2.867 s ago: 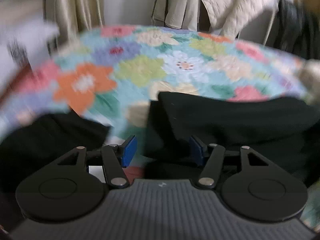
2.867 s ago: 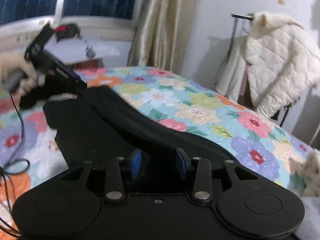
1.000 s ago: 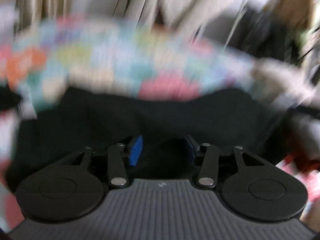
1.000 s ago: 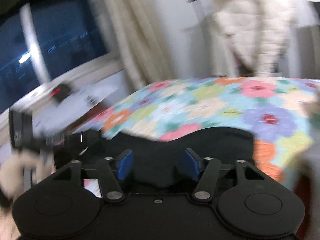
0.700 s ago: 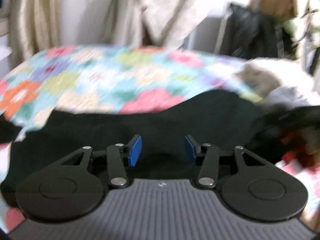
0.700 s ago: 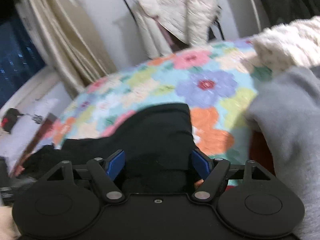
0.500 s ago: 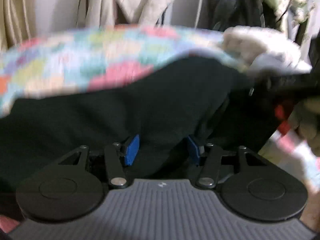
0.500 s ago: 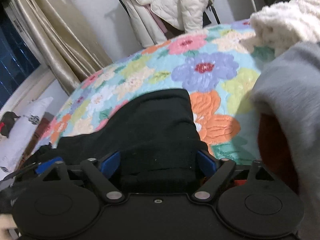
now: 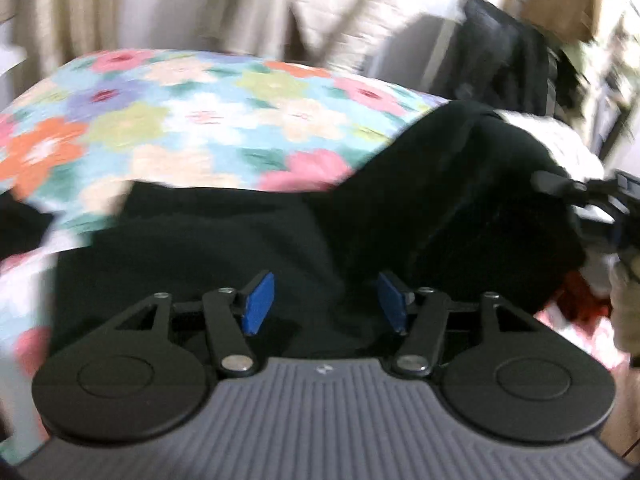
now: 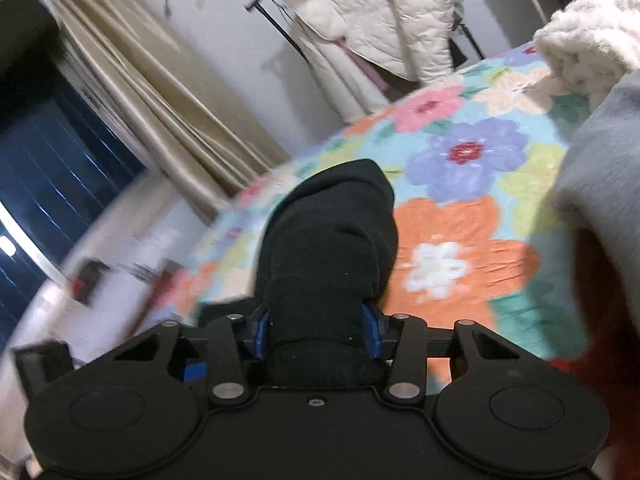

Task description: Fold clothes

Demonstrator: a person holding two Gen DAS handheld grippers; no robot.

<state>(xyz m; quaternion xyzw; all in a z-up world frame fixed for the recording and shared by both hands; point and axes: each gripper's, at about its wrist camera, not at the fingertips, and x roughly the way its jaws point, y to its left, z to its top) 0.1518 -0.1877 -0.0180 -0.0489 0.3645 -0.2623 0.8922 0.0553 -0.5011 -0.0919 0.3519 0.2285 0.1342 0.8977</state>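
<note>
No words, brand names or numbers can be read in either view. The only mark is a small pale emblem (image 9: 321, 369) on the grey ribbed housing of the left tool, centred just behind its two arms; it is too small to make out.

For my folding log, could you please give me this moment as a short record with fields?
surface: floral quilt on a bed
garment: black garment, spread over the quilt, one end raised
left gripper: jaws apart over the black cloth, pads not pressing it
right gripper: blue pads closed against a thick bunch of the black garment
other textiles: grey cloth and fluffy cream blanket at the right; quilted white jacket hanging behind
image quality: left wrist view motion-blurred
</note>
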